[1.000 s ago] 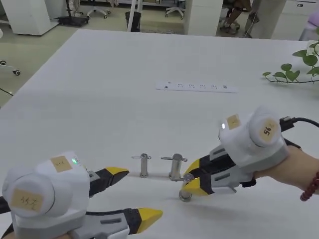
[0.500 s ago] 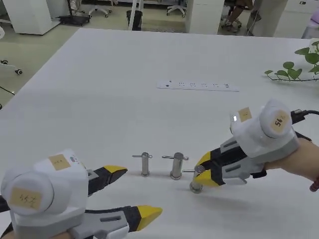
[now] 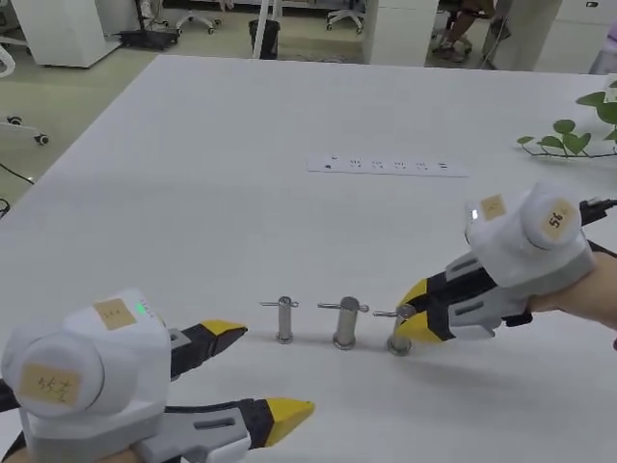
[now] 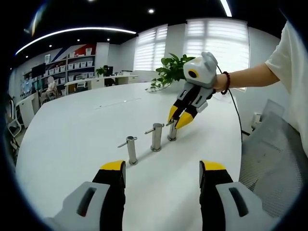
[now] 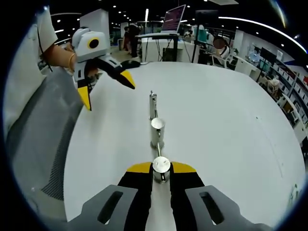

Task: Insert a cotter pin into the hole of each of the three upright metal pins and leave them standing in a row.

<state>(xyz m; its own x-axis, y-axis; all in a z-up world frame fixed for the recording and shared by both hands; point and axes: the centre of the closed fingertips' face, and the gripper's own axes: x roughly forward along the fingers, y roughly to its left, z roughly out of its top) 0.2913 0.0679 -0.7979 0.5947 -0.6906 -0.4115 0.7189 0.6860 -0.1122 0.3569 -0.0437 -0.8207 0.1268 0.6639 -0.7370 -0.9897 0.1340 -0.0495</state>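
Writing: paper stickers (image 3: 557, 220) on both grippers carry handwritten digits, not clearly legible; marks on the power strip (image 3: 388, 167) are too small to read.
Right gripper (image 3: 410, 325): jaws narrow, clamped on the top of the end pin (image 3: 399, 340) of the row.
Left gripper (image 3: 263, 374): jaws wide apart, nothing between them, at the near edge of the table (image 3: 193, 174).
Metal pins (image 3: 345, 323): three upright in a row, close to the near edge.
Cotter pins (image 3: 331, 307): crosswise through the two free pins; on the end pin, partly hidden.

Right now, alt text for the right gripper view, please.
The right gripper is shut on the nearest metal pin, upright on the white table. A middle pin and a far pin stand in line beyond it; the open left gripper hovers upper left.
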